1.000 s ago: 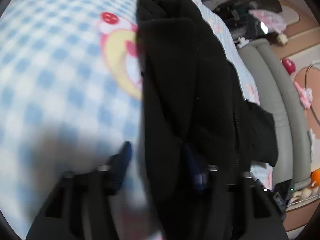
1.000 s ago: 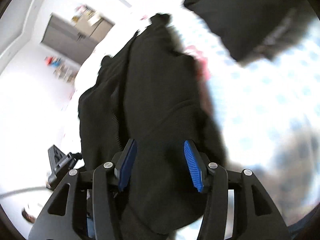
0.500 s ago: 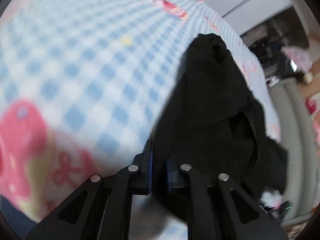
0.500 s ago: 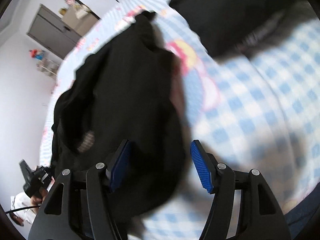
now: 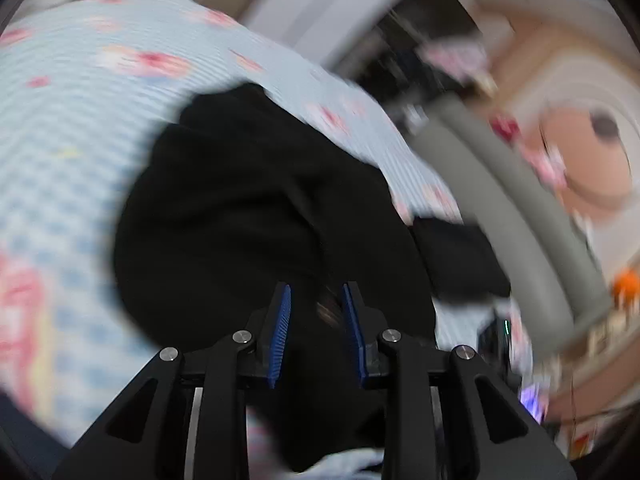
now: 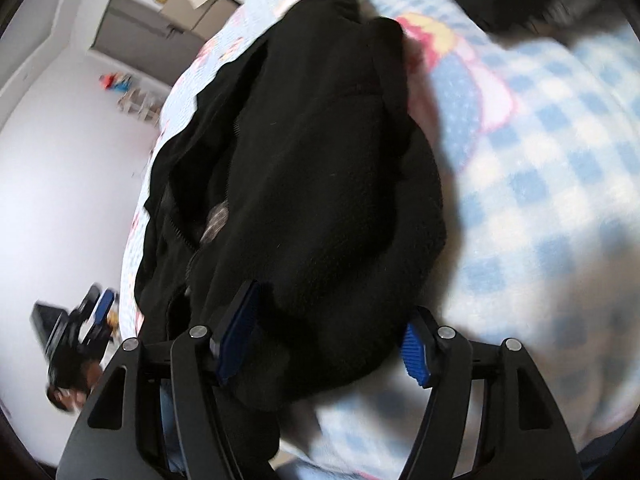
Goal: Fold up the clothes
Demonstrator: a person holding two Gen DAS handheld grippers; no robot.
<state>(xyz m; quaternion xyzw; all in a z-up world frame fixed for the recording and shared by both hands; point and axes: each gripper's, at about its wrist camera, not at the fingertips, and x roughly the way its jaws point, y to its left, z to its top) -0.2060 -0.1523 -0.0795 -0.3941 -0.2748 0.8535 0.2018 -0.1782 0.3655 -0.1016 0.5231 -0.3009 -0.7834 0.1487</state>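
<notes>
Black fleece (image 6: pixel 320 184) bunched (bedspread (image 6: pixel 560 184) beneath) — unfolded.

Lived-in bedroom at home: bed (image 6: pixel 560 184) under a blue-and-white checked sheet printed with pink cartoon figures, grey padded bed edge (image 5: pixel 492 192), wooden floor (image 5: pixel 560 60) strewn with toys (image 5: pixel 548 160), grey cupboard (image 6: pixel 136 36) against a white wall (image 6: pixel 60 160).

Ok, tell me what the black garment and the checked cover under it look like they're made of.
Black garment: looks like fleece or a similar thick knit; matte, slightly fuzzy surface with soft, rounded folds and no sheen. Checked cover: seems a soft woven or brushed fabric, printed in blue and white checks with pink cartoon figures; blur leaves the weave unclear.
</notes>
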